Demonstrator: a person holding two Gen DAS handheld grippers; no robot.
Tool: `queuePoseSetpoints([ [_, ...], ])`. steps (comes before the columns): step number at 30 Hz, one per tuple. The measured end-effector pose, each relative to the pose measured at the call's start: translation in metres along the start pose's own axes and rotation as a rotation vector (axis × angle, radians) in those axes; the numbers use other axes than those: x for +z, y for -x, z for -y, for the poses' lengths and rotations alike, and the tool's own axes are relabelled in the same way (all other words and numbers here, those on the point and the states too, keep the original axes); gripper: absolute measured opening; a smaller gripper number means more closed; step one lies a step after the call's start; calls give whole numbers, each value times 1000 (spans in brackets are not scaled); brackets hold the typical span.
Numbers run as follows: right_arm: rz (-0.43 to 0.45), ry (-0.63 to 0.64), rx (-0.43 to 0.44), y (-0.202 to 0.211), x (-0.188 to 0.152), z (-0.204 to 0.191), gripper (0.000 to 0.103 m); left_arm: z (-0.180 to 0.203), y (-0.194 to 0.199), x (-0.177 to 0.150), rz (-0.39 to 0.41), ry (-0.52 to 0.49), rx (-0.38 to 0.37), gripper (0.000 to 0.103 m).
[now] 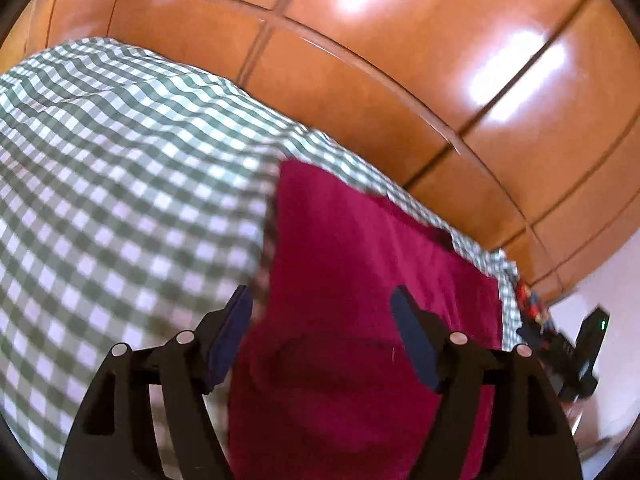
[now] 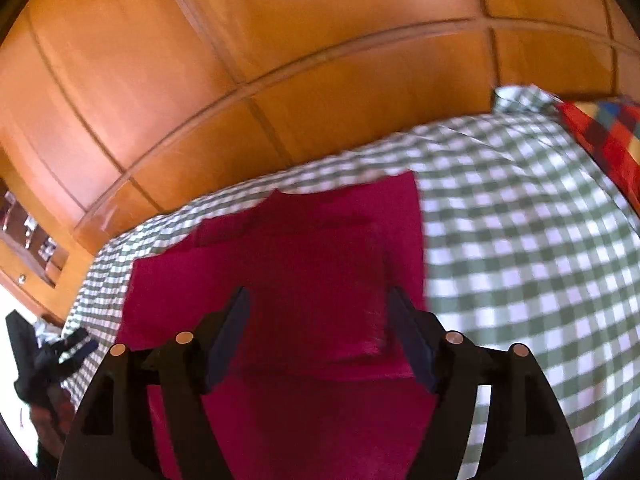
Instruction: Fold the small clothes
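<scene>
A crimson garment (image 2: 320,264) lies spread flat on my bed's green-and-white checked cover (image 2: 520,240), near the edge facing the wooden wardrobe doors (image 2: 240,60). My left tongs (image 1: 322,332) and right tongs (image 2: 318,328) both hang above the cloth, spread wide and holding nothing. A multicoloured checked cloth (image 2: 608,132) lies at the far right.

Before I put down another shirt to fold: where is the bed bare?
Bare checked sheet lies left of the red garment, and right of it up to the colourful pillow. It is crowded on the garment, and by the dark clothes at the bed's left edge.
</scene>
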State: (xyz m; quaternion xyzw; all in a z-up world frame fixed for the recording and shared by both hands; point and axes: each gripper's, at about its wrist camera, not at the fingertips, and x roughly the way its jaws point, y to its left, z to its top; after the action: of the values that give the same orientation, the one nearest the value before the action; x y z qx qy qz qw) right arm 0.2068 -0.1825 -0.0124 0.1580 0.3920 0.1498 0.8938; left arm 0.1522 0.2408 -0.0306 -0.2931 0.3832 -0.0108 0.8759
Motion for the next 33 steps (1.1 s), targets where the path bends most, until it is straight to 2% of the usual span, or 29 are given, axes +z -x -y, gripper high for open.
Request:
queuePoseSetpoints([
  [2,-10,38,-1,-12,2,-13,70,-9,-13,17,-3,39,-19,72],
  [8,-39,117,-104,-48,5,-26,70,-37,-73,54,-92,190,-87,73],
  [10,-34,133,-141,-54,4,-25,70,-39,-85,58,-93,223,-116,71],
  [11,-31,140,-153,-57,3,-24,70,-37,-88,59,-88,222,-128,63],
  [12,-32,144,-161,-59,1,-23,70,-34,-92,59,-83,210,-129,37],
  [13,-38,147,-165,-63,-2,-20,70,-25,-95,60,-83,168,-115,24],
  [14,-43,150,-169,-66,-5,-17,70,-18,-96,60,-68,127,-85,13],
  [16,-40,180,-180,-72,-15,-15,73,-3,-92,55,-9,29,-1,3],
  [18,-8,233,-200,-75,-26,-18,75,4,-93,49,16,-37,89,2],
  [21,-8,265,-234,-80,-28,-23,78,0,-123,35,-36,-130,292,3],
  [27,-6,264,-230,-81,-28,-22,78,-4,-131,35,-25,-157,368,3],
  [29,-5,263,-230,-81,-28,-22,78,4,-128,38,-22,-179,446,2],
  [30,-4,263,-229,-80,-28,-22,78,9,-119,37,-8,-198,482,9],
  [33,-2,259,-225,-80,-29,-22,78,32,-81,24,97,-267,447,29],
])
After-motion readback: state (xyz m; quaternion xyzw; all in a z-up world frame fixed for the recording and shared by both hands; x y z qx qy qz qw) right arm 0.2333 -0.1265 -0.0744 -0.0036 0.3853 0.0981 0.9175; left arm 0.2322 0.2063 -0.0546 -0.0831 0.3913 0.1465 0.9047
